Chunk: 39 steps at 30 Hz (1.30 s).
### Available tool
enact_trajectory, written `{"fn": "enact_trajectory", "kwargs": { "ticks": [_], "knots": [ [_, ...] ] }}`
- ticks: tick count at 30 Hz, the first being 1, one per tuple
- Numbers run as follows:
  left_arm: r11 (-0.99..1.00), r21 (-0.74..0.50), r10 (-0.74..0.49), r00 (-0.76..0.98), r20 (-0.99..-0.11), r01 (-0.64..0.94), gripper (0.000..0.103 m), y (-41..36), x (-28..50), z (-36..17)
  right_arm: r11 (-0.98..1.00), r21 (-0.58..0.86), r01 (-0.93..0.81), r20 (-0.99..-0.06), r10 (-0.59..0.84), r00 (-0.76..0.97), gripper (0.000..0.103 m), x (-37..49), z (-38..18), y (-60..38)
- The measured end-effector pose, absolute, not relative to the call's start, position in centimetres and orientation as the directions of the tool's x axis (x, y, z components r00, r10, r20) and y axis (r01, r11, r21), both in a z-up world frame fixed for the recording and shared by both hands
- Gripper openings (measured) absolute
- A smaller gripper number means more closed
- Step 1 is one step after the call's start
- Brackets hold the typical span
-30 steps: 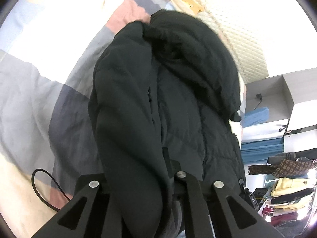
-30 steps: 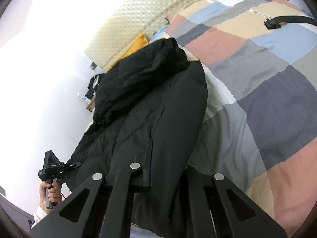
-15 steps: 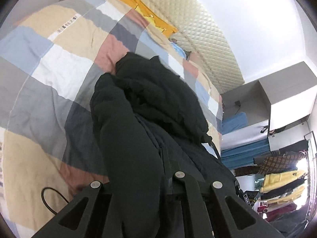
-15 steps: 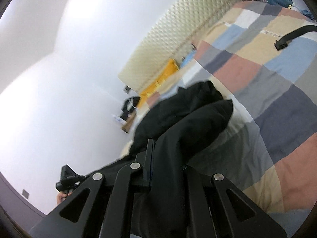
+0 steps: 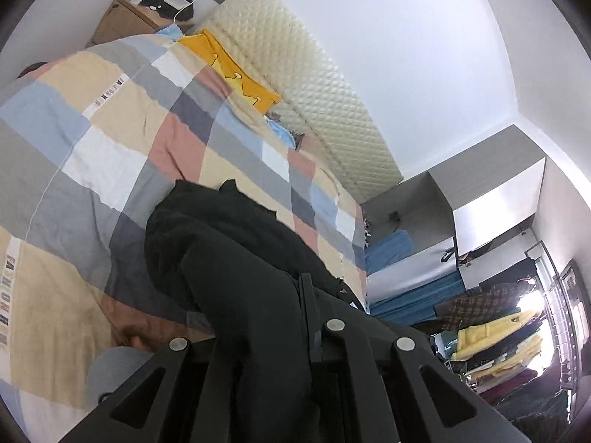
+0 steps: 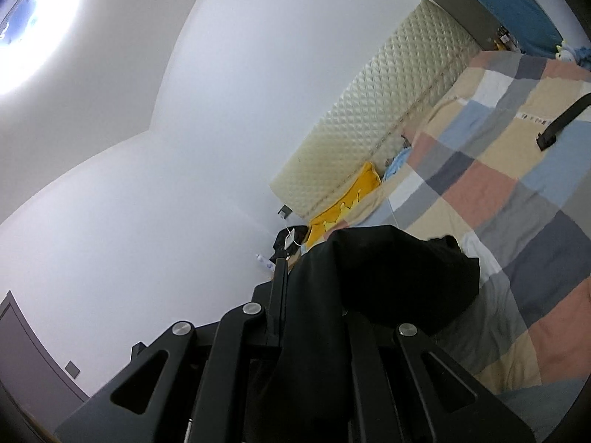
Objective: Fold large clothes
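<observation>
A large black padded jacket point(image 5: 221, 243) lies on the patchwork quilt point(image 5: 110, 140) of a bed, its near end raised off it. My left gripper point(image 5: 258, 317) is shut on the jacket's near edge; the fabric hangs over its fingers. In the right wrist view the same jacket point(image 6: 399, 269) bunches ahead of my right gripper point(image 6: 310, 295), which is shut on another part of the near edge. Both grippers point steeply upward, toward the wall and headboard.
A cream quilted headboard point(image 5: 314, 85) and a yellow pillow point(image 5: 236, 70) are at the far end. A nightstand point(image 5: 125, 22) stands at the left. A black strap point(image 6: 561, 118) lies on the quilt at the right. A clothes rack point(image 5: 506, 332) stands at the right.
Both grippers have lifted and tilted up with the jacket's near edge. The jacket has folded back on itself, and more wall and headboard show.
</observation>
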<state>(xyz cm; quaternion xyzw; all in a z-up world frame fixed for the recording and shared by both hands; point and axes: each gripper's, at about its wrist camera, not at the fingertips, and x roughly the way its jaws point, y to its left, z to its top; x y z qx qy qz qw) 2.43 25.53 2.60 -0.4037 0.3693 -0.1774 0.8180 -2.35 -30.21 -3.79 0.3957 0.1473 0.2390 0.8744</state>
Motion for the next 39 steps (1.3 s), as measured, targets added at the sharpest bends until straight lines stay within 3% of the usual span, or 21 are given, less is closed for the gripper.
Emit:
{"fn": "enact_trajectory", "kwargs": {
  "ticks": [9, 18, 27, 39],
  "knots": [
    [0.706, -0.708, -0.522, 0.668, -0.531, -0.012, 0.007, 23.6, 5.6, 4.5, 0.604, 0.758, -0.247, -0.122, 0.503, 0.856, 0.008, 1.6, -3.1, -31.5],
    [0.809, -0.588, -0.42, 0.683, -0.598, -0.018, 0.008, 21.5, 9.9, 6.0, 0.727, 0.65, -0.224, -0.206, 0.451, 0.868, 0.008, 5.8, -2.2, -31.6],
    [0.898, -0.427, -0.243, 0.696, -0.676, -0.102, 0.008, 19.3, 16.8, 4.7, 0.913, 0.374, -0.166, -0.339, 0.301, 0.891, 0.008, 11.4, -2.7, -28.9],
    [0.966, -0.175, -0.001, 0.672, -0.741, -0.191, 0.008, 14.9, 27.1, -0.1, 0.971, 0.233, -0.053, -0.432, 0.152, 0.889, 0.008, 21.1, -8.1, -27.8]
  ]
}}
